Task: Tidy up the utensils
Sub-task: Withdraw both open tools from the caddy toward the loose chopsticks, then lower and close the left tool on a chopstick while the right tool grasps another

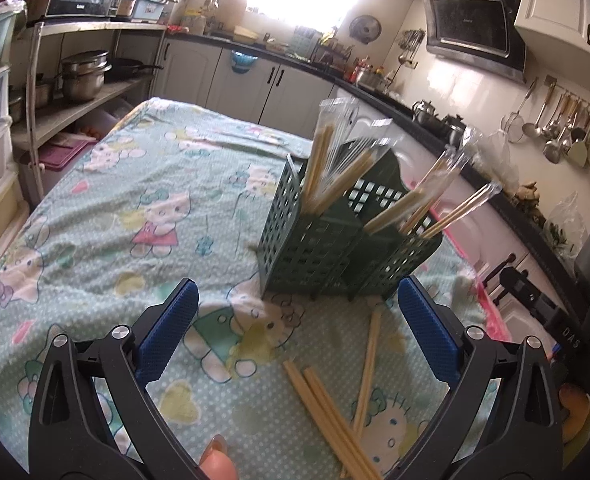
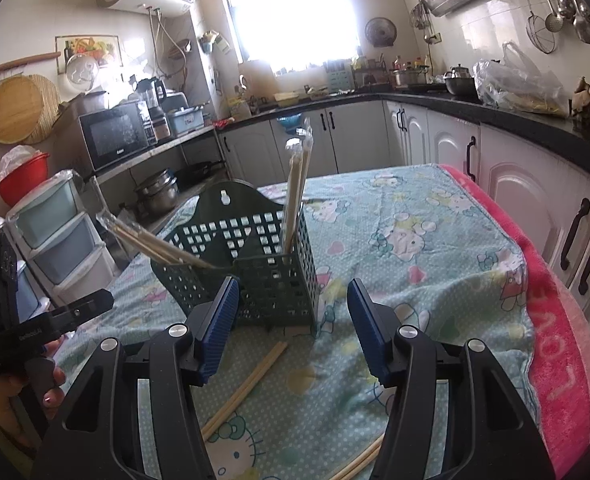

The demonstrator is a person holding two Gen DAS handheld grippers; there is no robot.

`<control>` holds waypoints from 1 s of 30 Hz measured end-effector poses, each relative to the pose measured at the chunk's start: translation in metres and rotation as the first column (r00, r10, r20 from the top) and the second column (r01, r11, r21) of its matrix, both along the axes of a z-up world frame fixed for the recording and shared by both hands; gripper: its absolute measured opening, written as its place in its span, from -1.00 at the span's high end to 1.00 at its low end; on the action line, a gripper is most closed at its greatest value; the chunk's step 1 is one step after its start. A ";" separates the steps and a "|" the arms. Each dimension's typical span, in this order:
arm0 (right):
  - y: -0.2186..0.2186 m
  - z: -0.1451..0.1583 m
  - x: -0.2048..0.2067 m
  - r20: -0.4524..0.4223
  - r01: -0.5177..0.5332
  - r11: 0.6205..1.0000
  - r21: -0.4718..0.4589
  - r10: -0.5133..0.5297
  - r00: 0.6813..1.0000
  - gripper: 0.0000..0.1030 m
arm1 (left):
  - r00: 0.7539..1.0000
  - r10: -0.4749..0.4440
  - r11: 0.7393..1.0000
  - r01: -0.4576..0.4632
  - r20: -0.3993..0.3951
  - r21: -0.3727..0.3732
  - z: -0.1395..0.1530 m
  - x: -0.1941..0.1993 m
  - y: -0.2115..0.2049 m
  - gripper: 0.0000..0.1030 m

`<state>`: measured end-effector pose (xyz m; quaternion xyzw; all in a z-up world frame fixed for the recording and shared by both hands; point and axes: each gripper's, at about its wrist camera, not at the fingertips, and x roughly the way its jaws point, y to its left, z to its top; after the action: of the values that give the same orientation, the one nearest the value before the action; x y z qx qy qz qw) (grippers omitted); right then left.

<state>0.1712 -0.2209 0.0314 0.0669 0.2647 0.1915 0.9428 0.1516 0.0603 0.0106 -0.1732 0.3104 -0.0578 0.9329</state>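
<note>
A dark green slotted utensil holder [image 1: 335, 236] [image 2: 255, 264] stands on the table with wrapped wooden chopsticks [image 1: 327, 164] [image 2: 295, 196] leaning in its two compartments. Loose bare chopsticks [image 1: 335, 412] [image 2: 247, 388] lie on the cloth in front of it. My left gripper [image 1: 295, 320] is open and empty, just short of the holder. My right gripper [image 2: 293, 320] is open and empty, close to the holder's front, above the loose chopsticks. The left gripper's body also shows at the left edge of the right wrist view [image 2: 35, 328].
The table is covered by a pale green cartoon-print cloth [image 1: 135, 208] [image 2: 435, 264] with a pink blanket edge [image 2: 555, 340] at the right. Kitchen counters [image 2: 495, 116], white cabinets, plastic drawers [image 2: 55, 240] and a shelf with pots [image 1: 83, 76] surround the table.
</note>
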 end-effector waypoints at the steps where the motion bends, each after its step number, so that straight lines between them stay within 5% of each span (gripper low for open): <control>1: 0.001 -0.002 0.001 -0.010 -0.005 1.000 -0.003 0.005 1.000 -0.06 | 1.000 -0.001 1.000 0.001 -0.011 0.004 -0.004 0.000 0.000 -0.79; 10: 0.001 -0.028 0.003 -0.096 -0.005 1.000 -0.029 0.002 0.995 -0.06 | 0.997 -0.012 1.000 0.014 -0.082 0.020 -0.028 0.000 -0.001 -0.69; 21: -0.016 -0.053 -0.002 -0.166 0.037 0.998 -0.054 -0.045 0.985 -0.06 | 0.972 -0.096 0.992 0.076 -0.212 -0.102 -0.066 0.007 -0.007 0.17; 30: -0.026 -0.071 -0.012 -0.211 0.041 0.997 -0.069 -0.055 0.976 -0.06 | 0.956 -0.133 0.982 0.092 -0.261 -0.163 -0.081 0.012 -0.013 0.41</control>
<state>0.1593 -0.2467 -0.0393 0.0628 0.3684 0.1517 0.9151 0.1632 0.0473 -0.0704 -0.2305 0.4392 -0.1095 0.8614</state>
